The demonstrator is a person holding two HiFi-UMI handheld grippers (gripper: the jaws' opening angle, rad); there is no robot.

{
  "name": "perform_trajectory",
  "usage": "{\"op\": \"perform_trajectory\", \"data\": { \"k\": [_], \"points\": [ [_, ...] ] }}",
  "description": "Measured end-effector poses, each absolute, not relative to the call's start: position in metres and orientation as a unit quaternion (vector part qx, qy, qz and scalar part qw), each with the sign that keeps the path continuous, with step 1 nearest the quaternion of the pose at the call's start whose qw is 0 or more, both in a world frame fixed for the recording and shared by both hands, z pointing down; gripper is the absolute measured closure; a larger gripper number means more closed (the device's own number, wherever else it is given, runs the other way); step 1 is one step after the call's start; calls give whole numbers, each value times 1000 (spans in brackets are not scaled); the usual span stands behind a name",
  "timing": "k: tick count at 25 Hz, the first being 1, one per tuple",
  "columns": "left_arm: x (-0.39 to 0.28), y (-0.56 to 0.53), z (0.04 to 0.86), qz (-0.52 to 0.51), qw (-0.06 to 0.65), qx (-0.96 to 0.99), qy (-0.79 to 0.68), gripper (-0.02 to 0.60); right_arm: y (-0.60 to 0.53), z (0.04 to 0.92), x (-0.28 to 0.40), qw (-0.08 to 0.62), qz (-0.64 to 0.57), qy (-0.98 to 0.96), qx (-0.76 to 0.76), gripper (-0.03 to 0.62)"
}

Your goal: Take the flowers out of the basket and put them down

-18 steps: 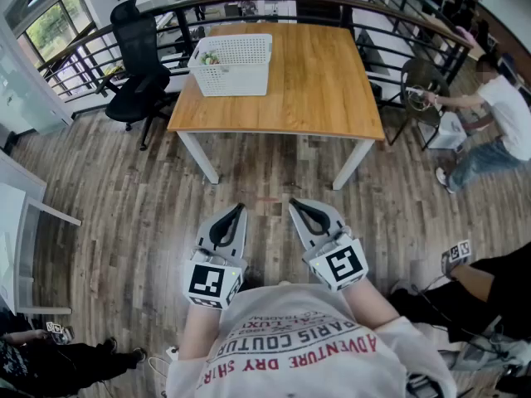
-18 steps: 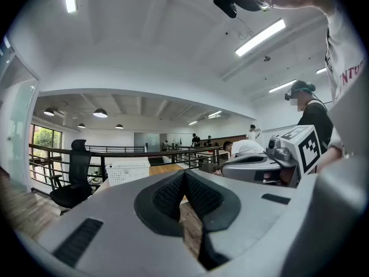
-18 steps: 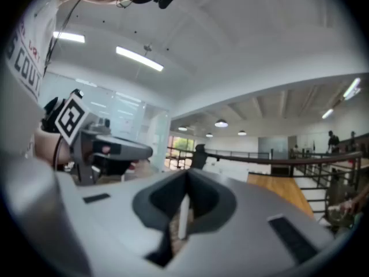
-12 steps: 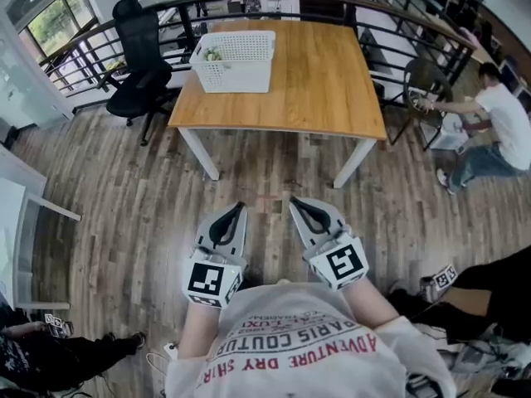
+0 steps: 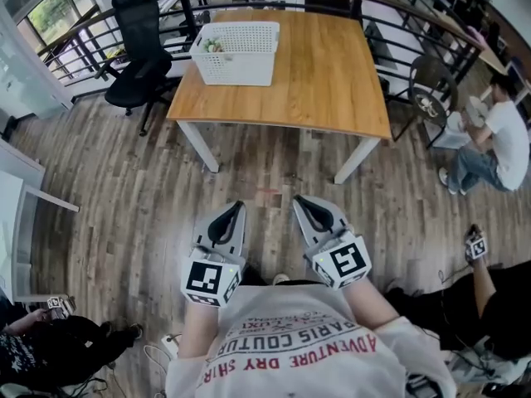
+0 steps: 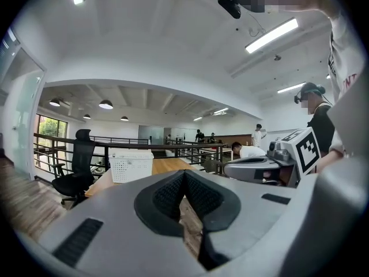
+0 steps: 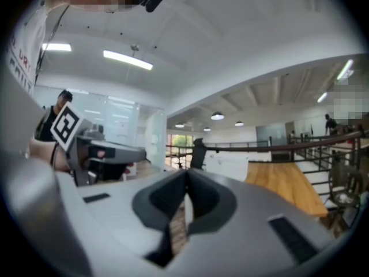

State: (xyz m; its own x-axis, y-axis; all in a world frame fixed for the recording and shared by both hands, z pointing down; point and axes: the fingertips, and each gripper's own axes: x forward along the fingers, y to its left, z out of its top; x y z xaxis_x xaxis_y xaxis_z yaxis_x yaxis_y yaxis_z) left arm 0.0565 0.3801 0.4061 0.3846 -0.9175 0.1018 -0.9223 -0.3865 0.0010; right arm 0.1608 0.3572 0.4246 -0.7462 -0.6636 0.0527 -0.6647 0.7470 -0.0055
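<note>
1. One black office chair (image 5: 137,36) stands on the wooden floor (image 5: 124,189), just beside the far left corner of the surface (image 5: 332,73) and in front of a dark railing (image 5: 83,44).
2. One white perforated basket (image 5: 236,52) sits on the far left part of the surface, close to its left edge. It is the only container in sight.
3. The flowers (image 5: 211,46) lie inside the basket at its left end, showing as small pale green and pinkish bits. They are too small to count. None lie out on the wood.
4. The rest of the surface is bare light wood on white legs.
5. The left claw (image 5: 239,208) is held low over the floor, well short of the surface and apart from the basket. Its own view shows the tips pressed together with nothing between them (image 6: 184,175), and the basket (image 6: 131,165) far ahead to the left.
6. The right claw (image 5: 297,199) is just beside the left one, pointing about level. Its jaws are likewise pressed together and hold nothing (image 7: 185,175).
7. That makes two claws, each carrying one marker cube.
8. At the far right, one person in a white shirt (image 5: 502,135) sits bent over near a round dark chair (image 5: 427,98).
</note>
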Motion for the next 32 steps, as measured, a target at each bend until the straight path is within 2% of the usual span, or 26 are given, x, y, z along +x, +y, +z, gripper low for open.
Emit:
{"op": "perform_trajectory", "data": {
  "k": [10, 26, 32],
  "points": [
    [22, 297, 420, 47, 49, 845, -531, 557, 275, 438, 129, 36, 36, -928, 370, 565],
    [-179, 50, 379, 34, 48, 866, -497, 557, 51, 415, -36, 61, 43, -890, 450, 566],
    [-216, -2, 382, 38, 65, 866, -494, 557, -6, 417, -67, 61, 86, -880, 463, 565]
  ]
}}
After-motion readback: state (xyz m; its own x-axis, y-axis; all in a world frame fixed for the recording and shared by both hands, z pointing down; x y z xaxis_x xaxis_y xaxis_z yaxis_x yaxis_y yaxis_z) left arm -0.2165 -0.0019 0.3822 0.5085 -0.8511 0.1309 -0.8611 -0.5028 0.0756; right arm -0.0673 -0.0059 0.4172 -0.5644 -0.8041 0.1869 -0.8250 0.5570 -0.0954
